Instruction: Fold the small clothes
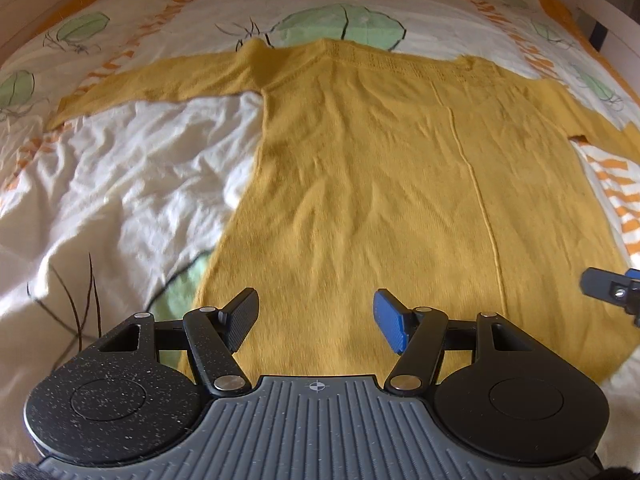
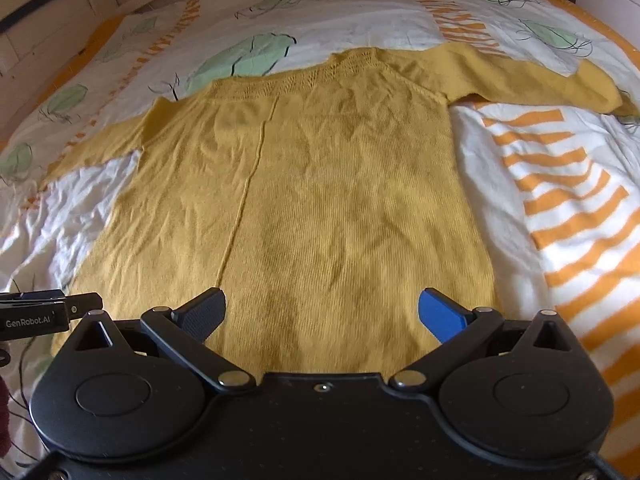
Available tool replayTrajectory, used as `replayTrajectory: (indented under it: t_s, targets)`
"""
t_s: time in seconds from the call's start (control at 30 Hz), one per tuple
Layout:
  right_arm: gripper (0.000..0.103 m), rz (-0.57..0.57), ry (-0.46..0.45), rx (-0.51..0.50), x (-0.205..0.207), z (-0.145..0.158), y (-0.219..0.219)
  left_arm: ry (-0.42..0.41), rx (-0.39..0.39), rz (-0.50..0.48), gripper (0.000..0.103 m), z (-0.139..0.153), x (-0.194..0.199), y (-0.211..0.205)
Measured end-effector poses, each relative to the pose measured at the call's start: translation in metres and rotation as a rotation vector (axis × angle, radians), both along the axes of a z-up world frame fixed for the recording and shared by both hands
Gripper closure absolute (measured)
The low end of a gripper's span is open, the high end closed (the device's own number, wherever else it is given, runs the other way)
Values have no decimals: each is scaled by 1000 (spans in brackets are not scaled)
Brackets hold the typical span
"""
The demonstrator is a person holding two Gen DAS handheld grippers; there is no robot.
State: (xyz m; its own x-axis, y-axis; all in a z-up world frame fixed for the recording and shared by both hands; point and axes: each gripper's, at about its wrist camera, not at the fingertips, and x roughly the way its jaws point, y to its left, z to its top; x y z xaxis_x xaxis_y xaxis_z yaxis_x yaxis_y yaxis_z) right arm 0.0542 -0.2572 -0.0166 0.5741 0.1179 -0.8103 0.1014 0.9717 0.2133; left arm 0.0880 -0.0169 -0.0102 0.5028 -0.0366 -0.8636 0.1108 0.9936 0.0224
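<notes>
Nearest the left wrist camera, the left gripper (image 1: 316, 326) hung over the sweater's hem with its jaws apart and nothing between them, one black pad and one blue. Seen from the right wrist, the right gripper (image 2: 322, 314) hovered likewise over the lower edge, jaws spread wide and empty. Each tool showed at the edge of the other's view: the right one at the far right of the left view, the left one at the far left of the right view, both near the hem.

Past the fingers lay the yellow sweater (image 1: 380, 184), spread flat on the bed with its hem toward the cameras and its neck away. A raised line ran up the knit from hem toward the patterned yoke. The fabric was lightly wrinkled. Both sleeves (image 1: 152, 80) stretched out sideways from the shoulders.

Under and beyond it lay the bedcover (image 1: 132, 176), white with green leaf shapes and orange stripes, rumpled beside the sweater. At the far edge a pale bed frame (image 2: 52, 12) showed.
</notes>
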Motion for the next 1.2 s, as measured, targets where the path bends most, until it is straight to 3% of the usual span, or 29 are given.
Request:
replayTrajectory:
  t_s: [0.33, 0.63, 0.87, 1.03, 1.2]
  targets:
    - [0, -96, -43, 44, 50, 18, -88, -91, 20, -10, 41, 8, 52, -13]
    - [0, -245, -51, -42, 88, 31, -195, -173, 43, -30, 41, 6, 99, -40]
    - [0, -418, -75, -41, 109, 39, -290, -196, 66, -47, 41, -13, 123, -61]
    - [0, -524, -77, -138, 124, 35, -345, -208, 77, -55, 41, -31, 135, -71]
    - [0, -609, -74, -86, 133, 15, -385, -209, 70, -56, 41, -50, 146, -78]
